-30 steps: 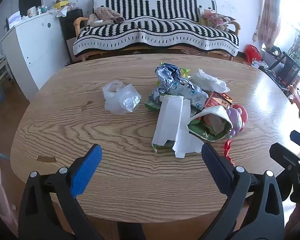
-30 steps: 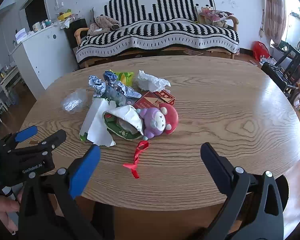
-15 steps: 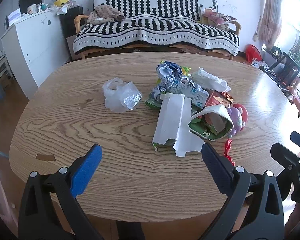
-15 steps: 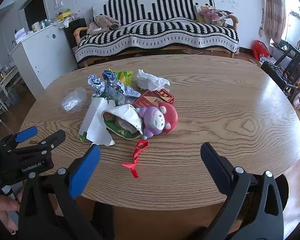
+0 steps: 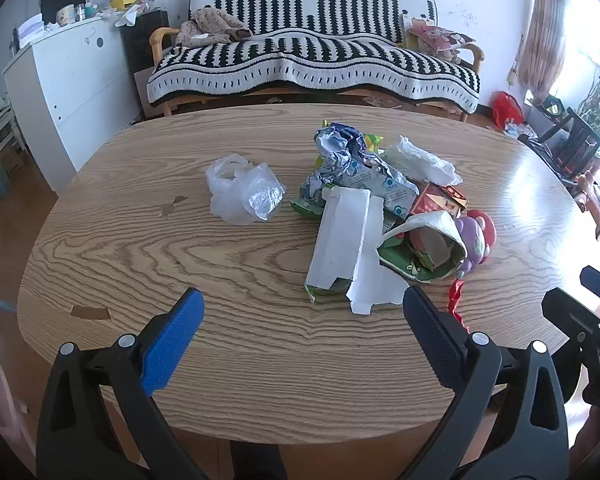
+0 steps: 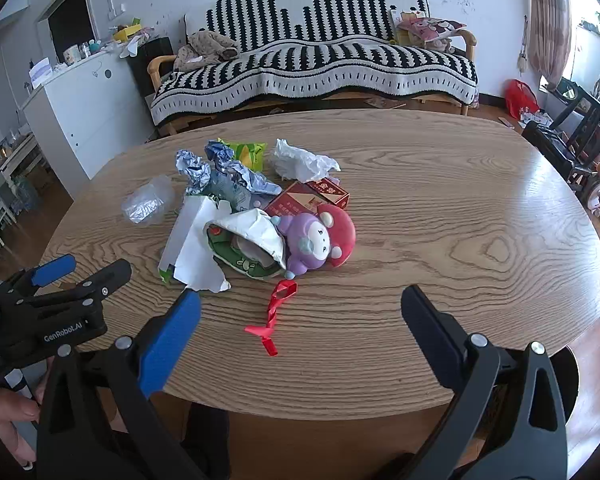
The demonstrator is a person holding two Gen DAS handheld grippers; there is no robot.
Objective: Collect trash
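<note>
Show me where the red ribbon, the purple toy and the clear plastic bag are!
red ribbon point(image 6: 275, 312), right wrist view, on its middle strand.
purple toy point(image 6: 314, 242), right wrist view, on its white face.
clear plastic bag point(image 5: 242, 194), left wrist view, on its crumpled middle.

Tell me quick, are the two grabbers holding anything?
Left gripper: open, holding nothing, above the table.
Right gripper: open, holding nothing, near the red ribbon.

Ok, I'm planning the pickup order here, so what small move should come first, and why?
Probably ease the right gripper forward and down onto the red ribbon. Both grippers are open and empty, the ribbon lies alone on the table just ahead of those fingers, apart from the pile, and it is the nearest loose scrap.
</note>
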